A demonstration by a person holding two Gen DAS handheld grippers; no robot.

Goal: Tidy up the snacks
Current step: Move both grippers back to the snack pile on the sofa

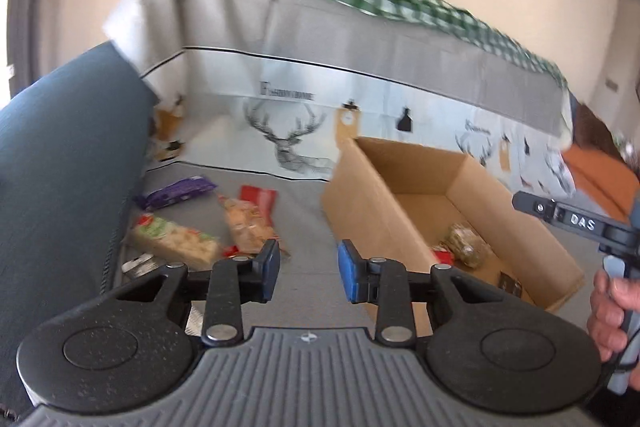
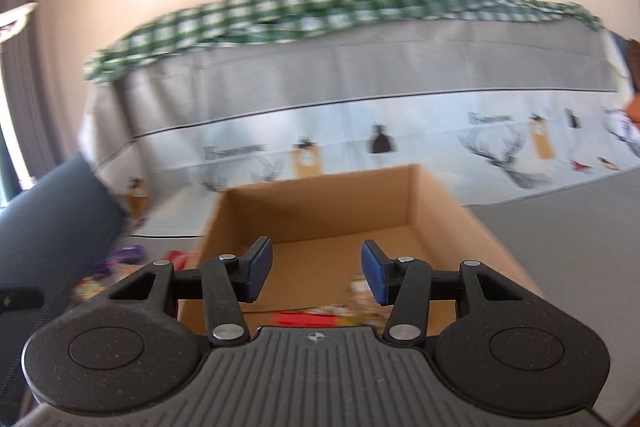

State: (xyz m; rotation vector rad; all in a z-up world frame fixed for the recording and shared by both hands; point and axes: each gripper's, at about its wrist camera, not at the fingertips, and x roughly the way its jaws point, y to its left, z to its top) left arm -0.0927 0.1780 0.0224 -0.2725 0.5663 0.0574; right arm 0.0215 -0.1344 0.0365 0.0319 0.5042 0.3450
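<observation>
Left gripper [image 1: 306, 273]: we are holding it low over the grey surface, fingers apart with nothing between them, aimed at the gap between the loose snacks and the box.
Right gripper [image 2: 316, 273]: we are holding it above the near end of the cardboard box, fingers apart and empty; the left view also shows its handle in the person's hand at the right edge.
Loose snacks: four packets are lying on the grey surface left of the box. The green-and-cream packet [image 1: 174, 237] is nearest the left fingers, the orange cracker packet [image 1: 246, 223] is just beside it, with the red packet [image 1: 260, 197] and the purple packet [image 1: 176, 191] farther back.
Cardboard box [image 1: 360, 203]: it is sitting open-topped to the right of the snacks, already holding a brownish packet [image 1: 466, 243] and something red near its front end; the right view is too blurred to name them.
Step in hand (our judgement): we are reaching with the left gripper for the next loose packet, probably the orange one.
Doing it well: we are advising closing across the packet's narrow width, at its middle so it hangs level, with light pressure since crackers crush.
Risk: crinkly film could slip out, or the neighbouring packet could get dragged along.
Backdrop: a draped deer-print cloth [image 1: 288, 143] is hanging behind everything.
</observation>
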